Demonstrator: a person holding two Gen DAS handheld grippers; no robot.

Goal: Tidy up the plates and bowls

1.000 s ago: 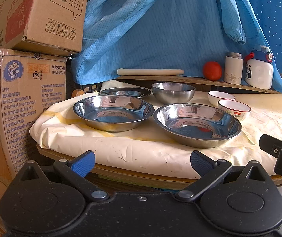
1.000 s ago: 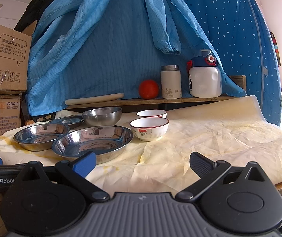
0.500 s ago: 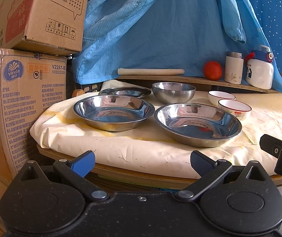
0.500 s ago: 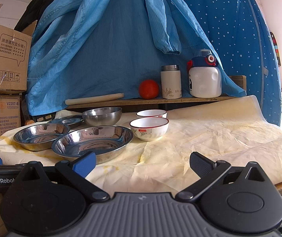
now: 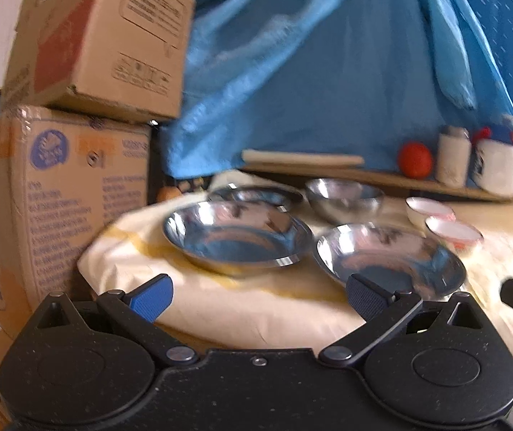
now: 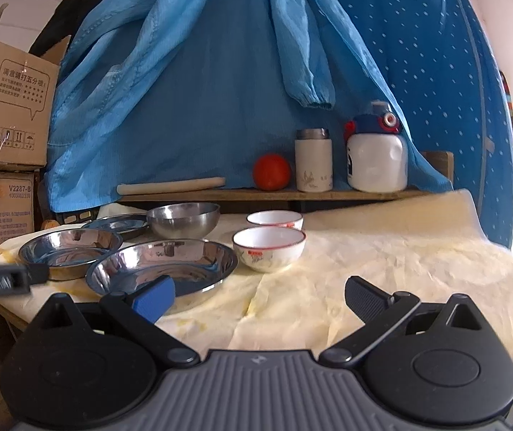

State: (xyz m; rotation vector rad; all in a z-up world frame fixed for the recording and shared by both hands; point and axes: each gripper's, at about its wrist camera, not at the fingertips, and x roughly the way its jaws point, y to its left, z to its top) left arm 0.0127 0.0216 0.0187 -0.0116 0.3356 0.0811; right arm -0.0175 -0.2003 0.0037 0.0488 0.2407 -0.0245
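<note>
On the cloth-covered table [image 5: 256, 309] stand two shallow steel plates side by side, the left one [image 5: 235, 237] and the right one [image 5: 389, 258]. Behind them are a flatter steel plate [image 5: 253, 194] and a steel bowl [image 5: 344, 197]. Two white bowls with red rims [image 6: 269, 248] [image 6: 274, 219] stand to their right. My left gripper [image 5: 260, 294] is open and empty, just short of the table's front edge. My right gripper [image 6: 260, 296] is open and empty over the cloth, right of the near plate [image 6: 163, 265].
Stacked cardboard boxes [image 5: 59, 186] rise left of the table. A wooden shelf [image 6: 267, 194] behind holds a rolling pin [image 6: 170, 185], a red ball [image 6: 271, 172], a white flask [image 6: 313, 160] and a white jug [image 6: 377, 154]. Blue cloth hangs behind. Bare cloth stretches to the right.
The left gripper has risen and swung, its view now blurred and tilted, with the plates nearer. The right gripper has moved slightly forward over the cloth. Both stay open.
</note>
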